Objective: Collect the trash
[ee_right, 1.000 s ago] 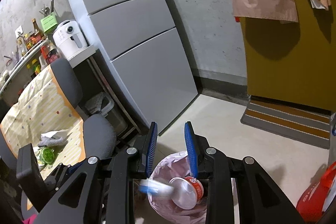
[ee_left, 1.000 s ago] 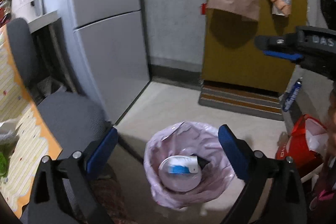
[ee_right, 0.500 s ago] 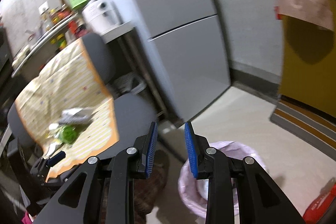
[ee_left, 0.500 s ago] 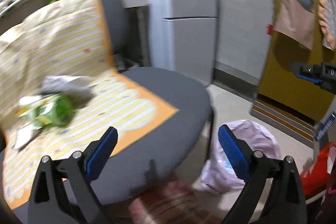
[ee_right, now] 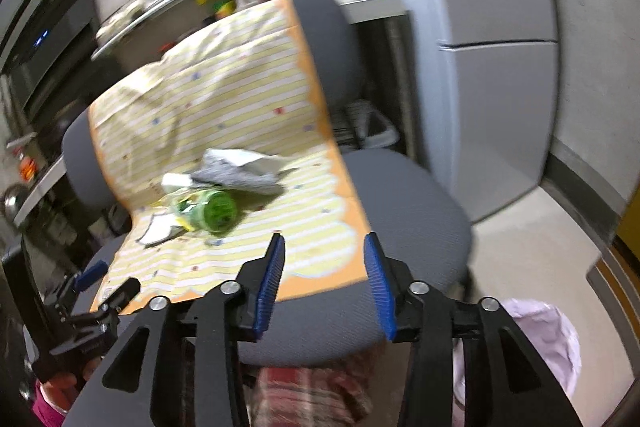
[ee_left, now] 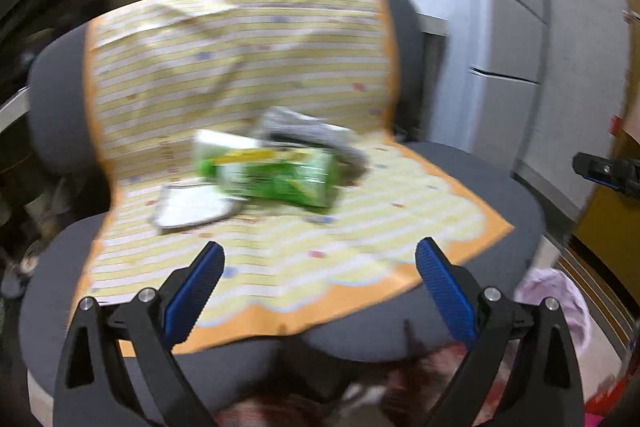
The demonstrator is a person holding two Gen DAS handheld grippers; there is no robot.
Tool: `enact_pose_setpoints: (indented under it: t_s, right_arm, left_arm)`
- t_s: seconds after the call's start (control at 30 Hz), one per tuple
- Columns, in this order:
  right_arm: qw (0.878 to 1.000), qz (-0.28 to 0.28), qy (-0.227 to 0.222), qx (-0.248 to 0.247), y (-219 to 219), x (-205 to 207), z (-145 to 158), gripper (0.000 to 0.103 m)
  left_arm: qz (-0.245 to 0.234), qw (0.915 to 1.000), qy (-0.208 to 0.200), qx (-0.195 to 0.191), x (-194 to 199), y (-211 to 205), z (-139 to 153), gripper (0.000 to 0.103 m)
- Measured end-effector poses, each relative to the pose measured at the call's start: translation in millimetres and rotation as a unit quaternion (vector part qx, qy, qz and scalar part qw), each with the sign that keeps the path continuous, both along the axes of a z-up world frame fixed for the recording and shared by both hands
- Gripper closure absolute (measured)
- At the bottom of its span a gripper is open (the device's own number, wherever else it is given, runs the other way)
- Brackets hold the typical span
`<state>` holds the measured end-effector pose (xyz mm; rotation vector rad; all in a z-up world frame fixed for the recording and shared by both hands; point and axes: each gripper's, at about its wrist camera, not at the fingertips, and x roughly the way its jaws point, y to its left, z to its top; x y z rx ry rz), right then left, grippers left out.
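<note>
1. Both grippers hold nothing. The left gripper has its blue pads spread wide apart. The right gripper has its jaws opening, and nothing sits between them.
2. Trash is left on the grey padded office chair, on top of the yellow striped cloth with an orange edge.
3. In the left wrist view, the crinkly green plastic snack bag lies near the middle of the seat, at about 12 o'clock from the left gripper.
4. A crumpled grey and white paper wrapper lies just behind the bag, touching it.
5. A flat white lid-like piece lies at about 9 o'clock from the bag, just beside it. The view is blurry, so I cannot tell just what it is.
6. The bin with a pale pink plastic liner stands on the floor at about 4 o'clock from the chair. What is inside it cannot be seen.
7. I think three pieces need picking up, so the job looks only partly done.
</note>
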<state>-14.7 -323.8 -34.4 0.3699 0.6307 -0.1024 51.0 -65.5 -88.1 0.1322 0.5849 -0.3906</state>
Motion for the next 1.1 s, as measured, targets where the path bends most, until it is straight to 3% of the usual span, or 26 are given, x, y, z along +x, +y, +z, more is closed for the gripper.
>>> enact_pose_setpoints:
  t_s: [0.2, 0.43, 0.63, 0.77, 0.9, 0.93, 1.0, 1.03, 1.1]
  right_arm:
    - [0.998, 0.054, 0.009, -0.017, 32.1, 56.9, 0.3, 0.051]
    - [0.993, 0.111, 0.026, -0.025, 62.7, 134.8, -17.0, 0.044]
    - [0.988, 0.145, 0.041, 0.016, 81.6, 213.9, -37.5, 0.044]
    - [0.988, 0.140, 0.053, 0.033, 88.0, 264.1, -50.5, 0.039]
    - [0.983, 0.137, 0.085, 0.092, 85.9, 299.6, -72.7, 0.039]
    - [0.981, 0.137, 0.089, 0.103, 85.5, 301.9, -75.9, 0.040]
    - [0.977, 0.149, 0.097, 0.118, 88.7, 301.8, -81.0, 0.063]
    - [0.976, 0.157, 0.097, 0.115, 91.8, 298.6, -80.4, 0.079]
    - [0.976, 0.176, 0.090, 0.096, 100.7, 289.9, -76.2, 0.087]
  left_arm:
    - [0.075, 0.9970, -0.015, 0.010, 29.5, 44.2, 4.5, 0.009]
    - [0.123, 0.9923, -0.007, 0.014, 65.1, 74.7, 2.2, 0.009]
    - [0.151, 0.9884, 0.003, 0.013, 104.2, 86.1, 2.5, 0.009]
    - [0.158, 0.9874, 0.007, 0.008, 126.7, 86.6, 4.5, 0.009]
    - [0.157, 0.9876, 0.011, 0.001, 139.1, 83.7, 3.5, 0.009]
    - [0.155, 0.9879, 0.014, -0.001, 139.9, 82.9, 2.5, 0.009]
    - [0.150, 0.9885, 0.017, -0.002, 139.0, 81.8, 0.5, 0.009]
    - [0.147, 0.9889, 0.019, -0.003, 137.4, 81.8, -0.6, 0.009]
    - [0.146, 0.9890, 0.021, -0.002, 133.5, 83.0, -2.0, 0.009]
